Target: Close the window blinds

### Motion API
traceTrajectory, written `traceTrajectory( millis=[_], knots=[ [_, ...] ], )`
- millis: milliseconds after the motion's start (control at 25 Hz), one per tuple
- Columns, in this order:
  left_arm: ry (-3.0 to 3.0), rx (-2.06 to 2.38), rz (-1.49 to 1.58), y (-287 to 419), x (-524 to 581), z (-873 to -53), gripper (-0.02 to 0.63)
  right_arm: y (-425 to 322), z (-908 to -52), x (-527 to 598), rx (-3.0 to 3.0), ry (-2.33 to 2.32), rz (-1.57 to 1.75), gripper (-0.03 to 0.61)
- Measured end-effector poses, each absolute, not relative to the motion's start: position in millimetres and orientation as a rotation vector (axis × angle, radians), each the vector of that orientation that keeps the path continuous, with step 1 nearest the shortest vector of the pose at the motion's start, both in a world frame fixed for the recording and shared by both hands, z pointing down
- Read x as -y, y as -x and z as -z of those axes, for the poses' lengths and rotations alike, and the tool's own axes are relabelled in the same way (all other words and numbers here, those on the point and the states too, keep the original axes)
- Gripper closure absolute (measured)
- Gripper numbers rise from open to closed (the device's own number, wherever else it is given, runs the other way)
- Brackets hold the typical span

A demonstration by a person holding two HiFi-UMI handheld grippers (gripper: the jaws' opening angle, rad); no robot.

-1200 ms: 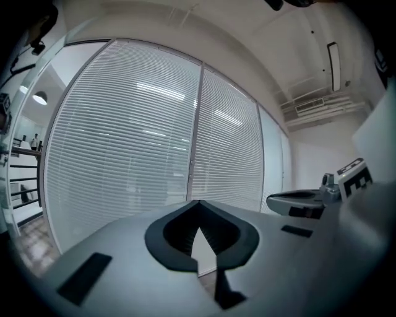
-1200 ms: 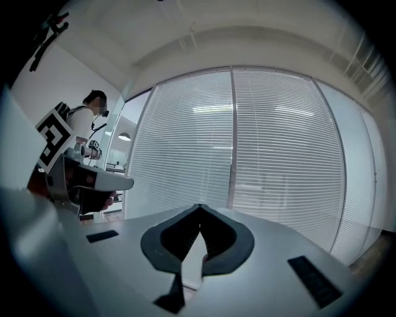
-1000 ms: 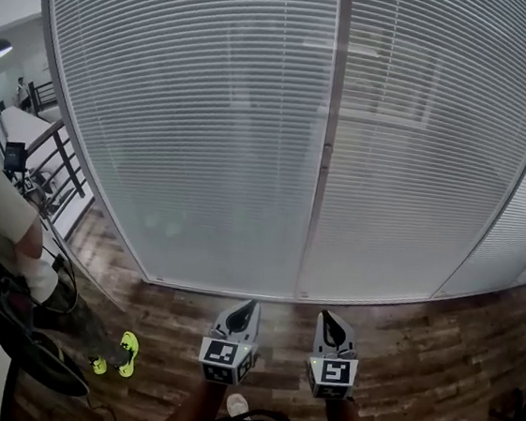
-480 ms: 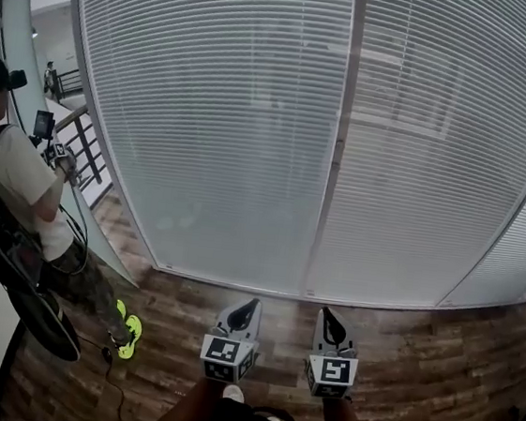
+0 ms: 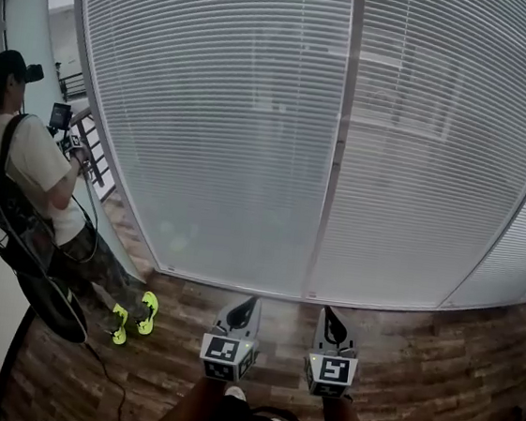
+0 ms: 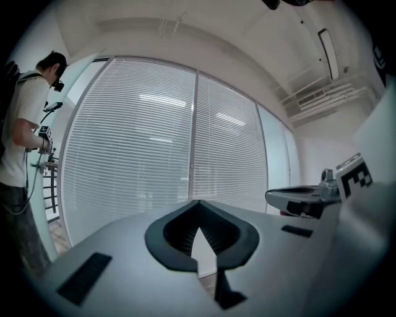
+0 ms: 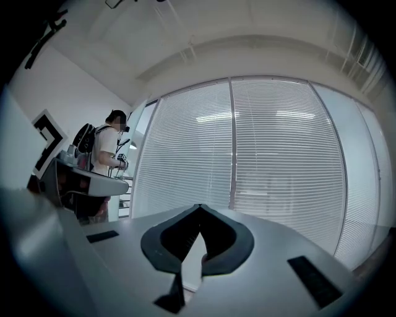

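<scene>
Head view, 9 o'clock: a bystander [image 5: 36, 170] w/ backpack and neon shoes [image 5: 133, 317] is standing by the glass wall's left end, looking at a small device. This person isn't part of the job.

10 to 2 o'clock: the window blinds [image 5: 216, 124] are hanging full height across the glass wall, in two panels w/ a mullion [image 5: 339, 119] between them at 12 o'clock. Dim shapes are showing through the slats, so they're prob. tilted part open, and the closing isn't done yet.

6 o'clock, over the wood floor [image 5: 434, 366]: the left tool [image 5: 245, 307] is pointing level at the blinds, well apart from them. Its jaws are meeting at the tips w/ nothing between them. The right tool [image 5: 329, 316], just beside it, is doing the same, pinched closed and empty.

Handling, as judged: the slats are thin, light and bendy, and they kink easily. Pinching or pushing a slat is a bad idea, since it bends one w/o turning the rest. The place to take hold is the tilt control, i.e. a wand, cord or knob. No wand or cord is showing in any view. A small dark fitting [image 5: 338, 147] is sitting on the mullion at approx. mid height and may be that control, but it's too small to tell. If it's a knob it's likely smooth and slippery, so it needs a firm, square grip w/ a slow turn.
</scene>
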State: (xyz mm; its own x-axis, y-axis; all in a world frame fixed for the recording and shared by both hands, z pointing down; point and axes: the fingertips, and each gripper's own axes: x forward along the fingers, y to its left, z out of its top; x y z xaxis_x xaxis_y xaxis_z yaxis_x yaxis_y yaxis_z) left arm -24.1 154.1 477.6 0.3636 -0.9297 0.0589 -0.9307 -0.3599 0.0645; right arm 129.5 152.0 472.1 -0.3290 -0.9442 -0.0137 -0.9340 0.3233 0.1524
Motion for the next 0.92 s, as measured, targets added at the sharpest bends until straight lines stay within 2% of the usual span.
traceTrajectory(
  millis=[560, 920],
  knots=[
    [-2.499, 1.749, 0.027, 29.4, -202.9, -482.8, 0.620, -121.2, -474.3, -201.3, 2.517, -1.730, 0.257, 0.575],
    [-2.495, 1.727, 0.021, 57.7, -155.3, -489.5, 0.620, -93.6, -483.6, -159.2, 2.489, -1.763, 0.215, 0.575]
  ],
)
